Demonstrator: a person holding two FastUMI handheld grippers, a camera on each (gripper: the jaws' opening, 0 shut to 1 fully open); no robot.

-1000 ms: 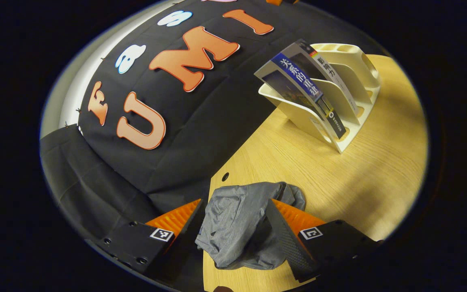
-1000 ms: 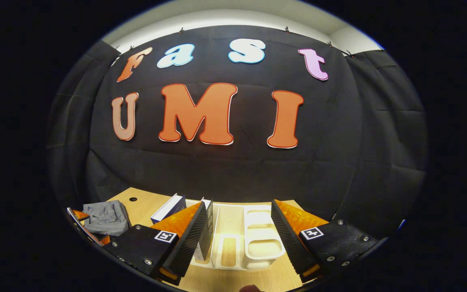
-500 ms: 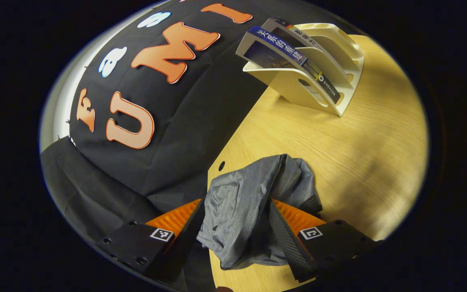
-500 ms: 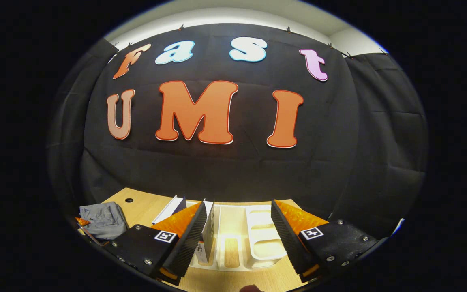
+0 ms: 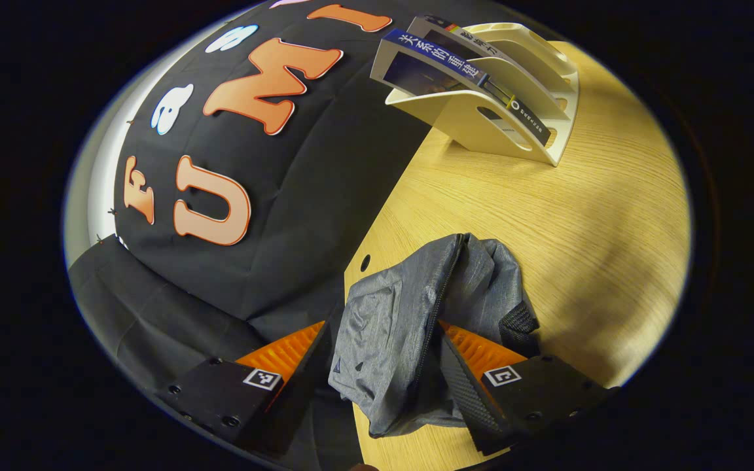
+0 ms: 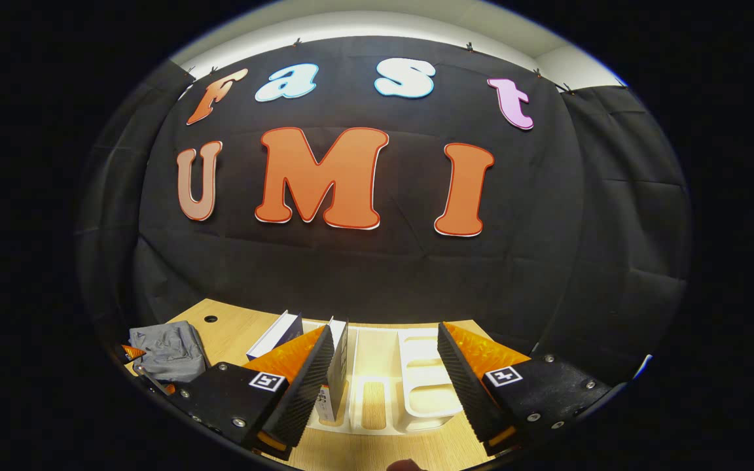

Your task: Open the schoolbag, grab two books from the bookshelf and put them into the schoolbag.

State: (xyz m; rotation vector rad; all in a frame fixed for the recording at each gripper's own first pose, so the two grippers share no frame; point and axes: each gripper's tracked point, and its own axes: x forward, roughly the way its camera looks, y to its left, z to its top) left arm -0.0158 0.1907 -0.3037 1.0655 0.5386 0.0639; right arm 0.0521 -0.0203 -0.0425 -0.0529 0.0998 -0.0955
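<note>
In the left gripper view, our left tool [image 5: 382, 356] stands wide, with the grey schoolbag [image 5: 416, 314] bunched between its two orange fingers; we cannot tell whether either finger actually presses on the cloth. The bag lies at the near edge of the desk [image 5: 586, 216], slumped and creased. We judge it thin, soft and light, with no shape of its own, so it will fold and drag rather than lift as one piece. The dark zipper line [image 5: 439, 307] running along its middle, or the fabric edge just beside it, looks to us the best place to take hold for opening.

Farther right and well apart stands the cream bookshelf [image 5: 521, 124], holding two books [image 5: 455, 65] that lean in its slots. They look stiff and flat with smooth covers, best pinched across the spine or upper edge.

In the right gripper view, our right tool [image 6: 387, 366] is wide and holds nothing, hovering just before the bookshelf, one book close to its left finger.

Compared with a second ago, the schoolbag reaches higher between the left tool's fingers and the bookshelf sits nearer the top of that view; the right tool has barely shifted.
</note>
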